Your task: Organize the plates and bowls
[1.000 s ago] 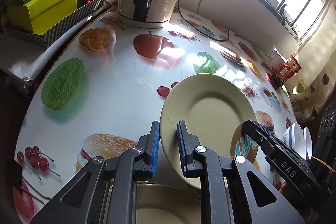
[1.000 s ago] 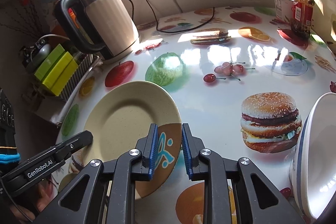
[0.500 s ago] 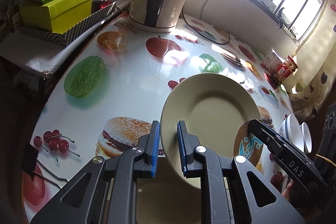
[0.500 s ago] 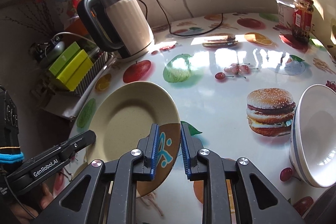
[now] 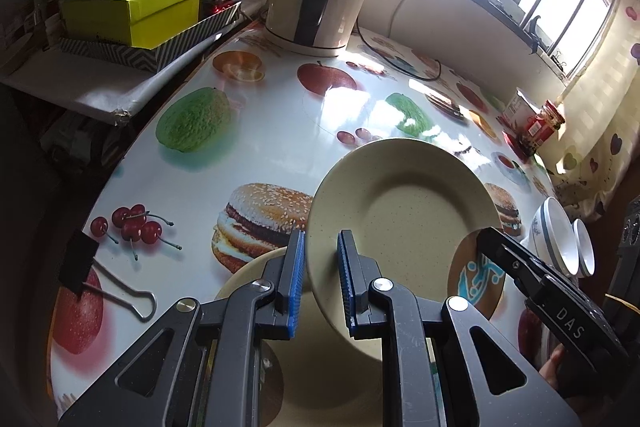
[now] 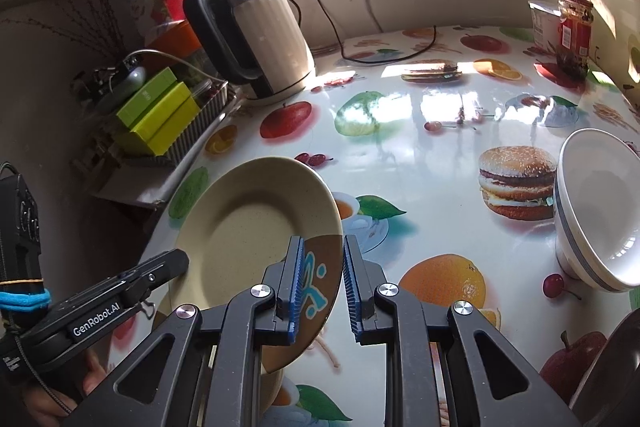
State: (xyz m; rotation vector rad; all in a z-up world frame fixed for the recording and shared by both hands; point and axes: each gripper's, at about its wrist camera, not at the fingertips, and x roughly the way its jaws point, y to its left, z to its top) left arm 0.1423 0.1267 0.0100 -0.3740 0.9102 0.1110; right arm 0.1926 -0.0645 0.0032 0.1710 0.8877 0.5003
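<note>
1. The left hand-held gripper [image 5: 320, 283], with ribbed blue pads, was clenched on the rim of a round, speckled cream plate [image 5: 404, 223] held tilted above the tabletop [image 5: 256, 155].
2. The right hand-held gripper [image 6: 322, 285] pinched the opposite rim at its brown patch with a blue motif.
3. A second cream plate [image 5: 248, 271] lay underneath on the glossy, fruit-printed surface.
4. Nested white bowls [image 6: 600, 219] with grey bands leaned nearby.

A cream kettle [image 6: 272, 39] stands by green boxes [image 5: 136, 7]; a binder clip [image 5: 100, 279] lies on the fruit-print tablecloth [image 5: 272, 147].
</note>
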